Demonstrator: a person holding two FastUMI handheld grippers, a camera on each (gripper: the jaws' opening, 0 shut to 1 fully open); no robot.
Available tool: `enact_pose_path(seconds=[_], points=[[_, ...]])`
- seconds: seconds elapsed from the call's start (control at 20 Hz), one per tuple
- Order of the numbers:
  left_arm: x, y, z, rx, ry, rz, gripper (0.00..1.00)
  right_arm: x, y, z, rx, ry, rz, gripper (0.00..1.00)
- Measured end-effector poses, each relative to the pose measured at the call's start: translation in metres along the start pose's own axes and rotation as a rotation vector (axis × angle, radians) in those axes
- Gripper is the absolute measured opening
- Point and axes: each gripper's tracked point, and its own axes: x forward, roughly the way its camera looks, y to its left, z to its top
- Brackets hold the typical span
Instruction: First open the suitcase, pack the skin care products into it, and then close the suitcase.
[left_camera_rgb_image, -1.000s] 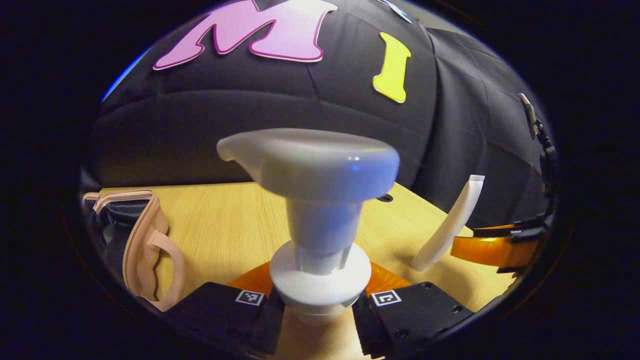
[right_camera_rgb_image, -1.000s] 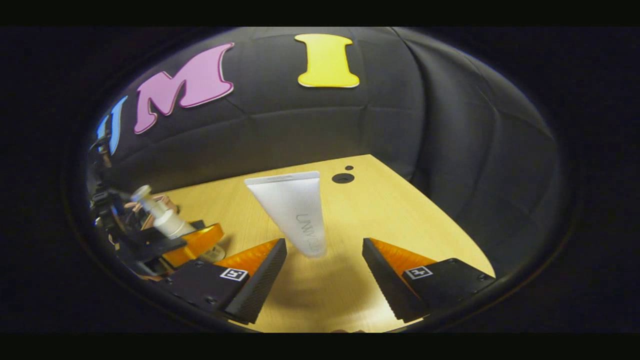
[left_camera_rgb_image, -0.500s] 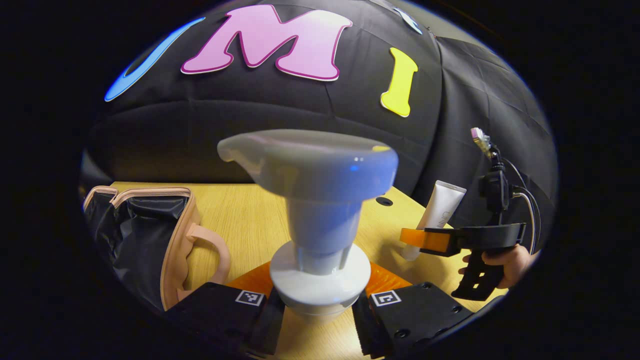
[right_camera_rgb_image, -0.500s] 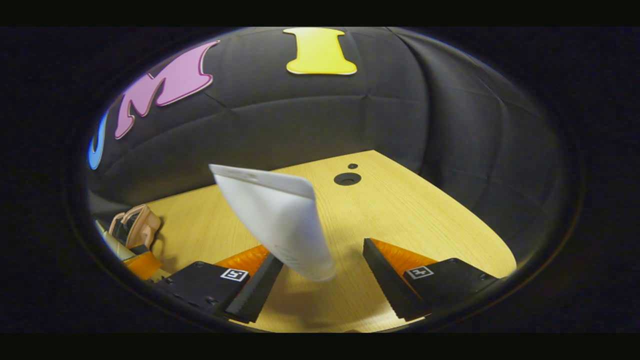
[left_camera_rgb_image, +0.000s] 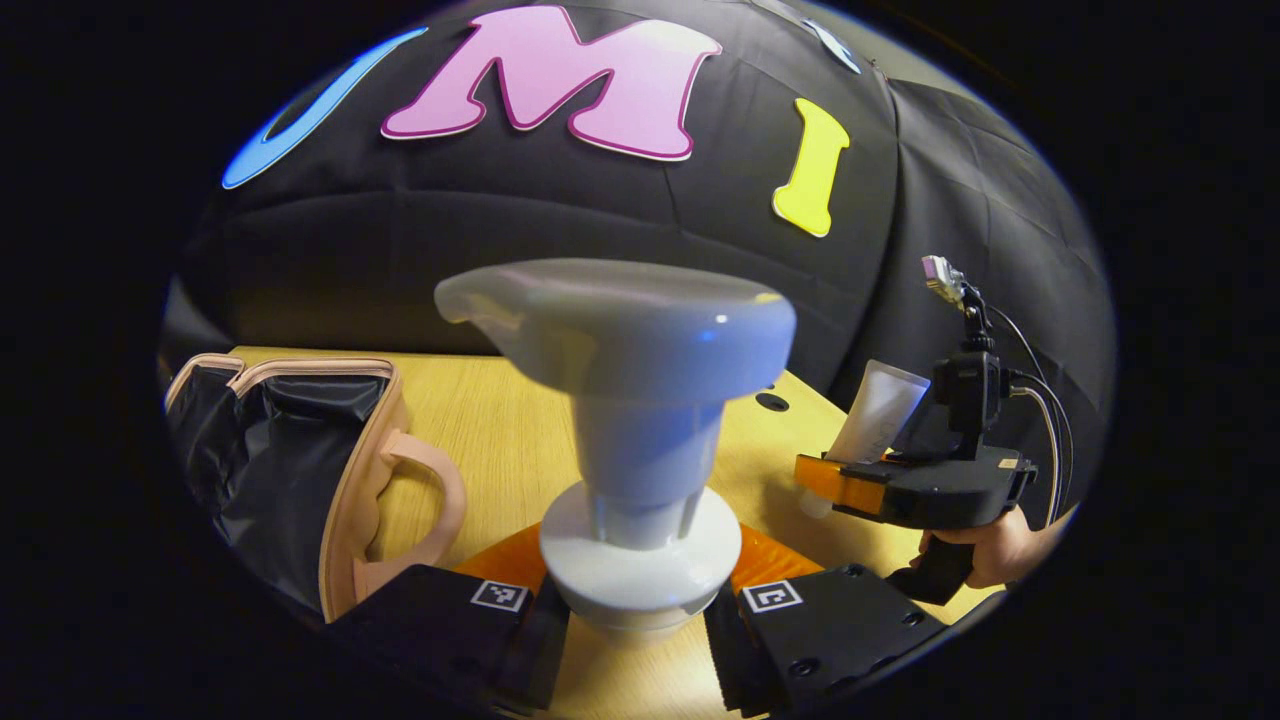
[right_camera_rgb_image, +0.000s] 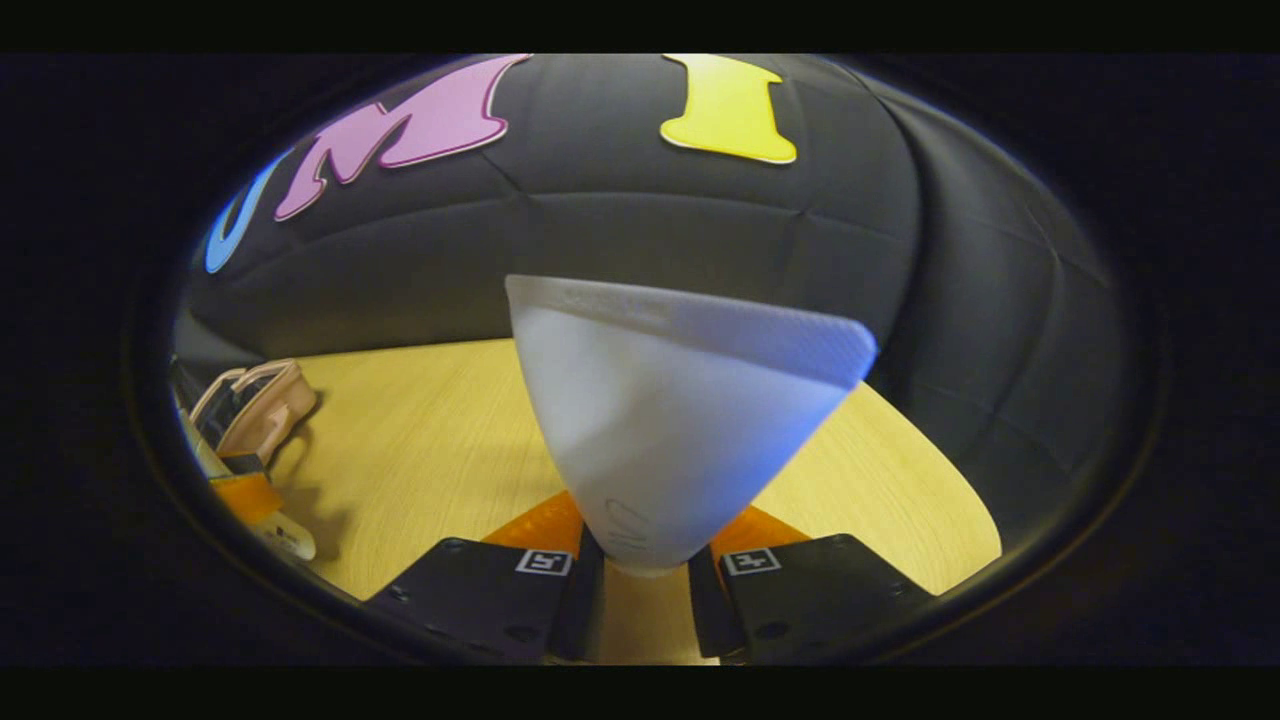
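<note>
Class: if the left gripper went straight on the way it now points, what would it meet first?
Probably the black cloth wall. The left gripper holds a pump bottle; ahead lies bare table, with the suitcase off to one side. Depth is unclear.

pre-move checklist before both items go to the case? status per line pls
1. Left claw shut on the pump bottle, both fingers pressing at its collar: ok.
2. Right claw shut on the white tube, fingers closed on its lower end: ok.
3. Suitcase open, dark lining showing: ok.
4. Path across the wooden table from the bottle to the suitcase is bare: ok.
5. Tube lifted off the table: cannot tell.
6. Room left inside the suitcase for both items: cannot tell; part of the interior is visible.
</note>
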Motion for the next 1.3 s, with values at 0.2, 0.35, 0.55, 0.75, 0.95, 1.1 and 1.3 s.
enact_pose_path(seconds=[0.2, 0.35, 0.55, 0.75, 0.95, 1.1, 1.3], points=[[-0.013, 0.006, 0.013, 0.019, -0.03, -0.004, 0.63, -0.027, 0.018, 0.027, -0.042, -0.072, 0.051, 0.39], [-0.034, 0.016, 0.034, 0.004, -0.07, -0.006, 0.63, -0.057, 0.037, 0.049, -0.029, -0.111, 0.079, 0.39], [-0.076, 0.055, 0.07, -0.011, -0.14, 0.035, 0.63, -0.107, 0.092, 0.08, -0.012, -0.158, 0.182, 0.39], [-0.118, 0.114, 0.085, -0.011, -0.163, 0.108, 0.63, -0.149, 0.163, 0.097, -0.049, -0.189, 0.291, 0.39], [-0.139, 0.182, 0.076, -0.043, -0.098, 0.182, 0.63, -0.173, 0.235, 0.104, -0.075, -0.205, 0.38, 0.39], [-0.141, 0.224, 0.057, -0.032, -0.004, 0.206, 0.63, -0.188, 0.297, 0.109, -0.067, -0.21, 0.457, 0.39], [-0.117, 0.251, 0.037, -0.064, 0.126, 0.18, 0.63, -0.189, 0.351, 0.11, -0.046, -0.206, 0.519, 0.39]])
